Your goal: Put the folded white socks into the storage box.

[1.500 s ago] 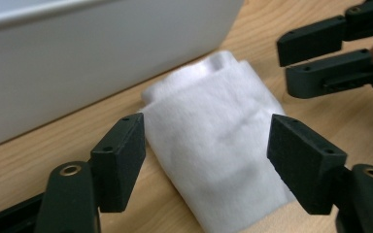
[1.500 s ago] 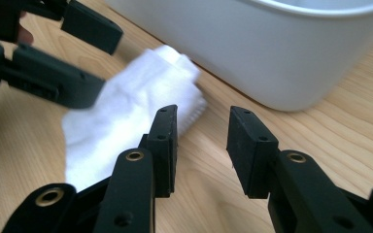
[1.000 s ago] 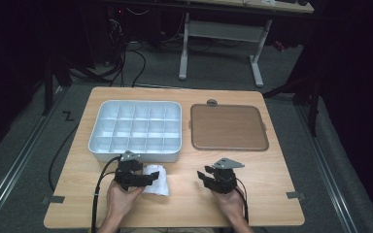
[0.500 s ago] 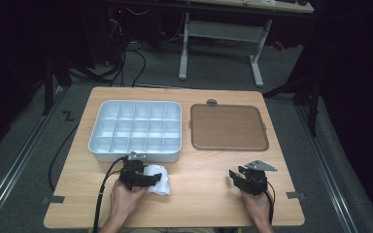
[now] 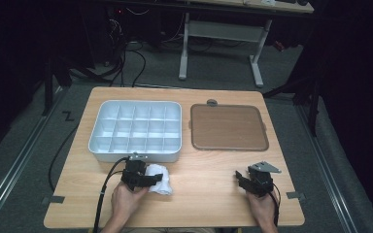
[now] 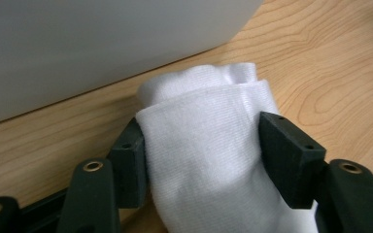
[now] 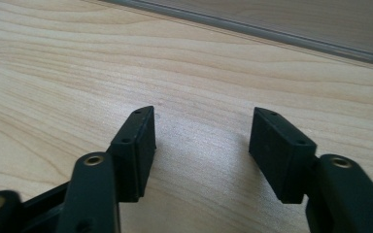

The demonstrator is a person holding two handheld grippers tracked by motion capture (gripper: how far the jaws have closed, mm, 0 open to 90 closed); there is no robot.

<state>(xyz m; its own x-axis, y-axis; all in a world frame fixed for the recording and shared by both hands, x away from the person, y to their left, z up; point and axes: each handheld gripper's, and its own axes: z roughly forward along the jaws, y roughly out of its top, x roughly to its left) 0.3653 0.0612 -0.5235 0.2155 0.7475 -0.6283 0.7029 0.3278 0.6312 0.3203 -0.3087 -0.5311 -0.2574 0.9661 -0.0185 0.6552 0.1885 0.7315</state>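
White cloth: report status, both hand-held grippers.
Left hand-held gripper closing on white cloth, pads touching. Right hand-held gripper open, empty. Compartment tray just beyond cloth.

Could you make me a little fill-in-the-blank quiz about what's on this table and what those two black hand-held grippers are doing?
1. The left gripper has its jaws around a rolled white ____.
2. The right gripper has open jaws with ____ between them.
3. The compartment tray beyond the cloth is coloured ____.
4. The flat brown tray lies to the ____ of the compartment tray in the high view.

Missing words: cloth; nothing; white; right
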